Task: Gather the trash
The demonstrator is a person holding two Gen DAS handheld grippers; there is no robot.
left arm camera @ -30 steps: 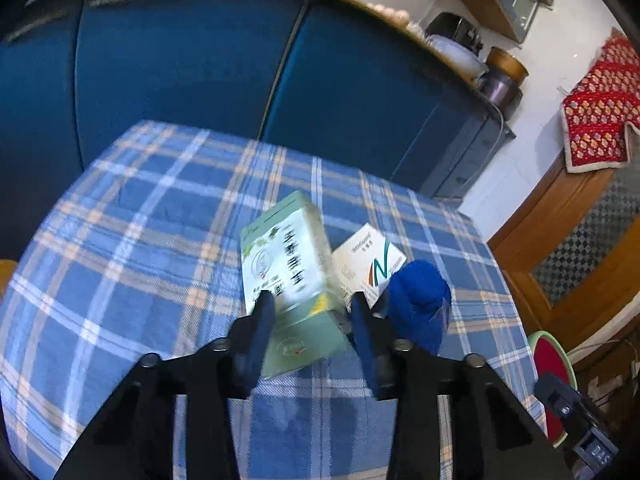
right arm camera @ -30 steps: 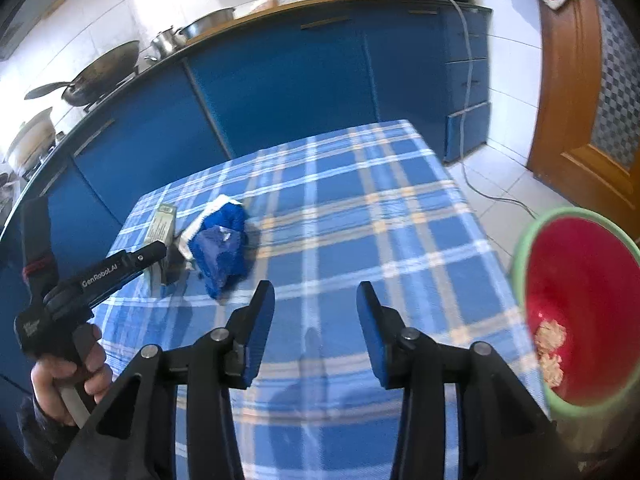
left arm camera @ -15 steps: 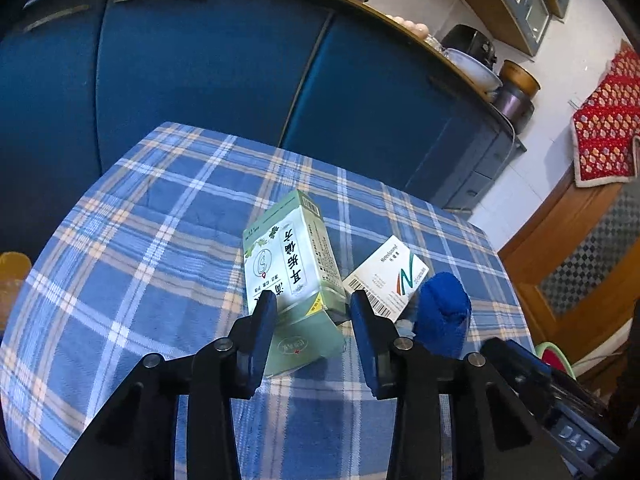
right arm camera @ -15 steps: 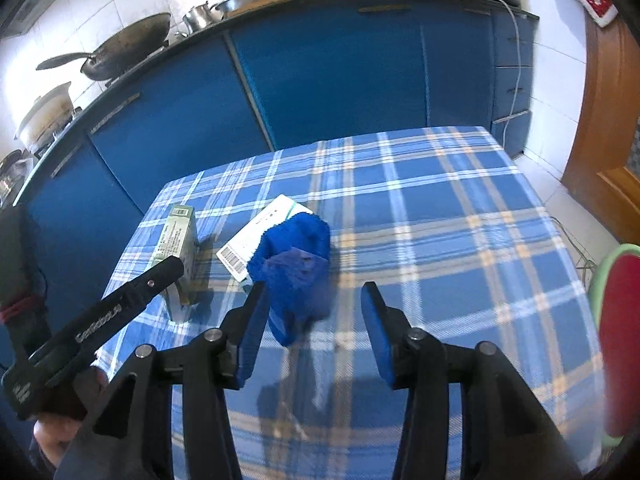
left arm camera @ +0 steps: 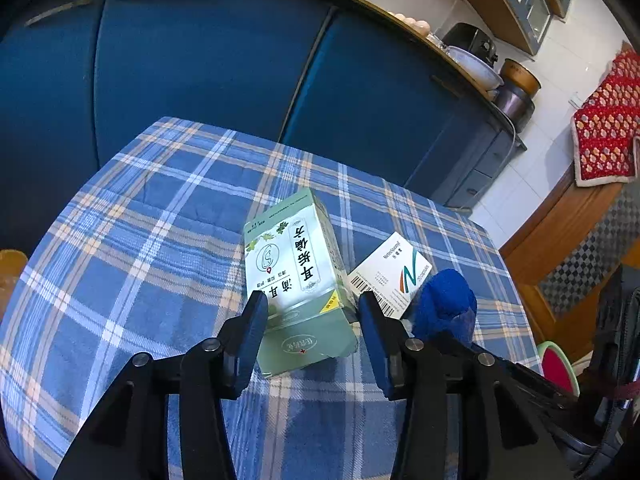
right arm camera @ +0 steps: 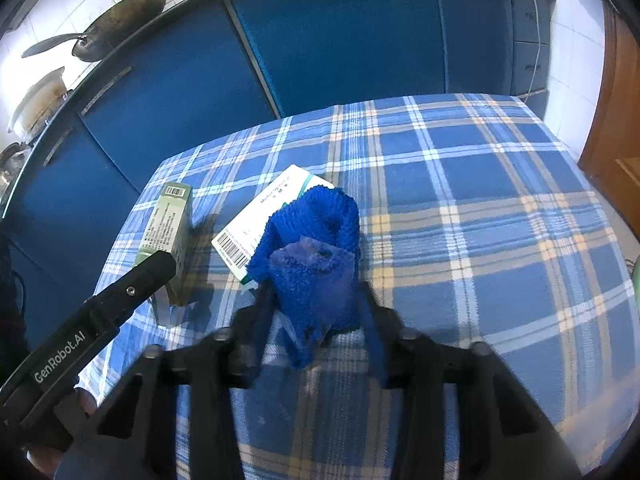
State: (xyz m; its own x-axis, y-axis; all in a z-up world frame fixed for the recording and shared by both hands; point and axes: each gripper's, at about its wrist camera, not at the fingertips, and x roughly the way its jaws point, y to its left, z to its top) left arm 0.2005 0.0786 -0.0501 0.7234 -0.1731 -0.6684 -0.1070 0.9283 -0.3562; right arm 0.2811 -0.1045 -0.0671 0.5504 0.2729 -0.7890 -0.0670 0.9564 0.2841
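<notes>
A green medicine box [left arm camera: 296, 276] lies on the blue checked tablecloth [left arm camera: 160, 240]. My left gripper [left arm camera: 312, 312] is open, its fingers on either side of the box's near end. A flat white box [left arm camera: 392, 276] lies just right of it, partly under a crumpled blue cloth [left arm camera: 444, 304]. In the right wrist view my right gripper [right arm camera: 316, 304] is open around the near end of the blue cloth [right arm camera: 316, 248]; whether the fingers touch it is unclear. The white box [right arm camera: 260, 220] and green box [right arm camera: 168, 232] lie to its left.
Blue kitchen cabinets [left arm camera: 208, 64] stand behind the table, with pans on the counter [right arm camera: 116, 16]. A red bin with a green rim [left arm camera: 558, 368] stands low at the right. A wooden door [right arm camera: 616, 120] is on the far right.
My right gripper has moved left and forward from the bare tablecloth until its fingers straddle the blue cloth. My left gripper stays around the green box, jaws a little wider.
</notes>
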